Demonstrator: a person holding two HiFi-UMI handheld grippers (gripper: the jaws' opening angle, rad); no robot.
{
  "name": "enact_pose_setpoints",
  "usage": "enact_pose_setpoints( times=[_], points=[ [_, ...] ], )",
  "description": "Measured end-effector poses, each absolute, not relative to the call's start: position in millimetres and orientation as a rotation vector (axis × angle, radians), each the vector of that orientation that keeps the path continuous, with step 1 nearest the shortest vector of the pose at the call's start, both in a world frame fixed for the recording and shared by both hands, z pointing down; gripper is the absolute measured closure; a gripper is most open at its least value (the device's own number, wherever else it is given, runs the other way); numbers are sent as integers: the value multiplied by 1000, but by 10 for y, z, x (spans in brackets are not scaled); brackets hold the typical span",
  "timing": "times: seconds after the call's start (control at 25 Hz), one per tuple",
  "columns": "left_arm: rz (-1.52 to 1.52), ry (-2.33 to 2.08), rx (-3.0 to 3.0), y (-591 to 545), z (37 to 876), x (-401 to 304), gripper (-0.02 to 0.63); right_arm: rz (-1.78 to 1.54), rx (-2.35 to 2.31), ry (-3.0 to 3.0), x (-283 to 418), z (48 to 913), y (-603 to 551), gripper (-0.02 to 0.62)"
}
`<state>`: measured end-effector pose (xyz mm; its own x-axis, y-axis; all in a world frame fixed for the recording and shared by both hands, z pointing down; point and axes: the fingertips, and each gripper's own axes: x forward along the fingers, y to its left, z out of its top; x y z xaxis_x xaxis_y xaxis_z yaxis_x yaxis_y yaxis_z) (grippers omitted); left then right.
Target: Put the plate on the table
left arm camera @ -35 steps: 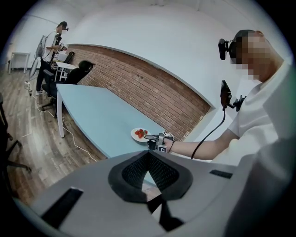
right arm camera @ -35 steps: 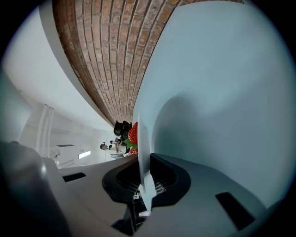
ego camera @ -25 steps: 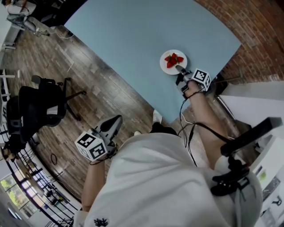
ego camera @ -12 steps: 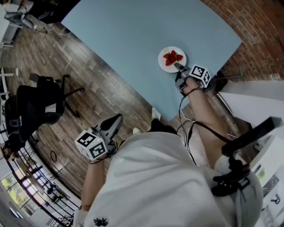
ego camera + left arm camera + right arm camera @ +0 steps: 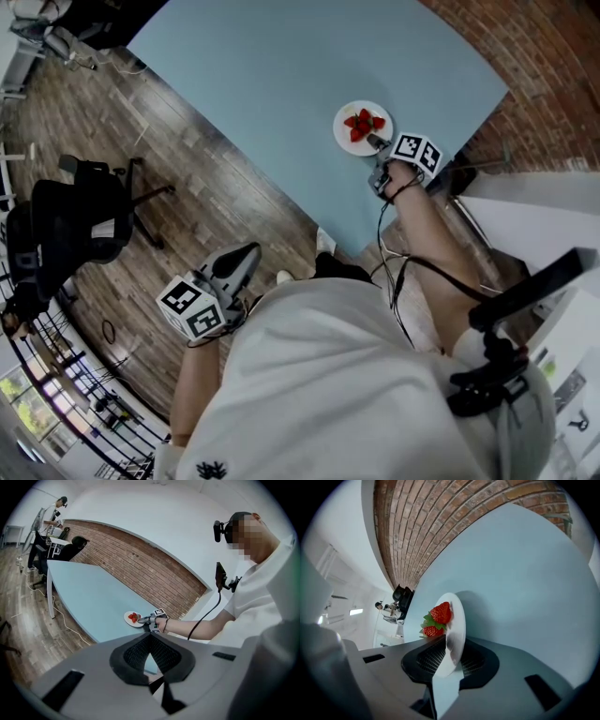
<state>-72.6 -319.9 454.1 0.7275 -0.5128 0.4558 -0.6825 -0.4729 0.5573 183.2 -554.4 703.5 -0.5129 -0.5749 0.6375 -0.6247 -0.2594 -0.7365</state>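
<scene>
A white plate (image 5: pixel 347 137) with strawberries (image 5: pixel 364 122) lies on the light-blue table (image 5: pixel 281 75) near its right corner. My right gripper (image 5: pixel 377 142) is at the plate's near rim. In the right gripper view the plate's rim (image 5: pixel 457 620) sits between the jaws of the right gripper (image 5: pixel 451 656), which are opening, and the strawberries (image 5: pixel 439 615) lie just beyond. My left gripper (image 5: pixel 246 253) hangs low over the wooden floor, away from the table, with its tips together and nothing held. The left gripper view shows the plate (image 5: pixel 130 619) and right gripper (image 5: pixel 146 618) from afar.
A black office chair (image 5: pixel 80 220) stands on the floor at the left. A brick wall (image 5: pixel 544 56) runs behind the table's right side, and a white surface (image 5: pixel 525 216) lies at the right. A person (image 5: pixel 49 522) stands at the table's far end.
The plate and the right gripper have shifted slightly farther onto the table. The left gripper has stayed where it was.
</scene>
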Motion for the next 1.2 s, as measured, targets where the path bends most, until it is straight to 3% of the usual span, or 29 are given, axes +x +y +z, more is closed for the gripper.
enact_pose_setpoints(
  times=[1.2],
  points=[
    [296,-900,2176,-3182,4582,-818,606,1014,1582,-1788,2070,6937,-5644,396]
  ],
)
